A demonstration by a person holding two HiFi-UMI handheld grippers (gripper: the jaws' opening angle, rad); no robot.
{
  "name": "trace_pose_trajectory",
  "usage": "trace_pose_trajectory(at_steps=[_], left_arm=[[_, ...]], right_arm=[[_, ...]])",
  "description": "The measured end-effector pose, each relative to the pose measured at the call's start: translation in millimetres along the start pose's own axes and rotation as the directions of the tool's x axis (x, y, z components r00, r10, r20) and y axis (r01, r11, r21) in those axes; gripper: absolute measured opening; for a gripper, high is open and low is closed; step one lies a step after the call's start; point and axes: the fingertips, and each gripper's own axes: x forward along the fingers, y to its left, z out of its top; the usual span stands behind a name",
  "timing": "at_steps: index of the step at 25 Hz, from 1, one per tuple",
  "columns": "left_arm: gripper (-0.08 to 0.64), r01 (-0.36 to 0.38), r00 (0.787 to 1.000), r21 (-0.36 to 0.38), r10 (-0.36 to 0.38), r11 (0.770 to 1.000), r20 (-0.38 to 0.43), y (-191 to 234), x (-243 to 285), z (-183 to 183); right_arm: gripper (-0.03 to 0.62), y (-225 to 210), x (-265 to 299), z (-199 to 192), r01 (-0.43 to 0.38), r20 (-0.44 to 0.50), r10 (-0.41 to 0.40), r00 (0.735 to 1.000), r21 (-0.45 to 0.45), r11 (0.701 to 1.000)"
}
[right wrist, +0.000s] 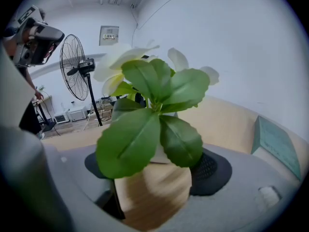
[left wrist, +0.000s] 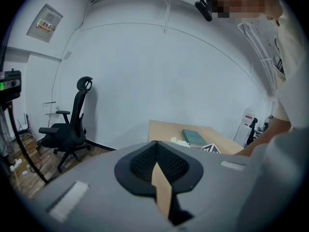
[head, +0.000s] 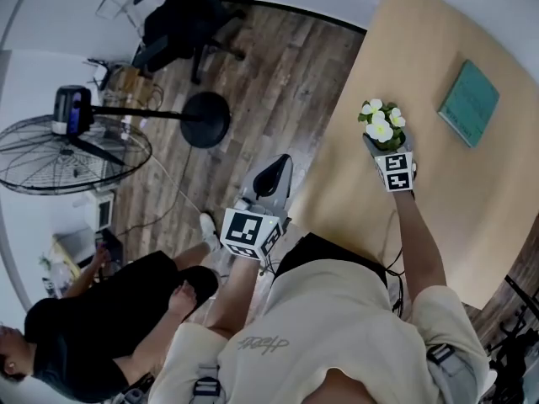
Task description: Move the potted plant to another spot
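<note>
I noted the potted plant (head: 383, 127): broad green leaves, white blossoms and a small pale pot. It stood upright on the bench (head: 438, 200), stem vertical. My right arm (head: 418, 247) reached out over the bench. The right tool (head: 387, 144) tilted downward, its jaws spread wide either side of the pot, released. The left tool (head: 274, 173) hung beside the bench edge, clenched on nothing.

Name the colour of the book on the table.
Teal; the book shows best in the head view.
</note>
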Motion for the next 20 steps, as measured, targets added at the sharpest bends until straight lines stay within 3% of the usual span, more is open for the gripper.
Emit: trace_pose_trajectory(at_steps=[10, 14, 20], left_arm=[[0.018, 0.075, 0.996, 0.023, -0.076, 0.997, 0.039, -34, 6, 11], [0.018, 0.084, 0.995, 0.029, -0.085, 0.996, 0.051, -50, 2, 11], [0.018, 0.067, 0.995, 0.029, -0.069, 0.997, 0.077, -66, -19, 10]], right_arm=[[0.411, 6, -68, -39, 0.001, -0.048, -0.001, 0.999, 0.005, 1.000], [0.407, 8, -102, -43, 0.006, -0.008, -0.005, 1.000, 0.052, 0.999], [0.349, 8, -156, -27, 0.013, 0.086, -0.022, 0.996, 0.101, 0.995]])
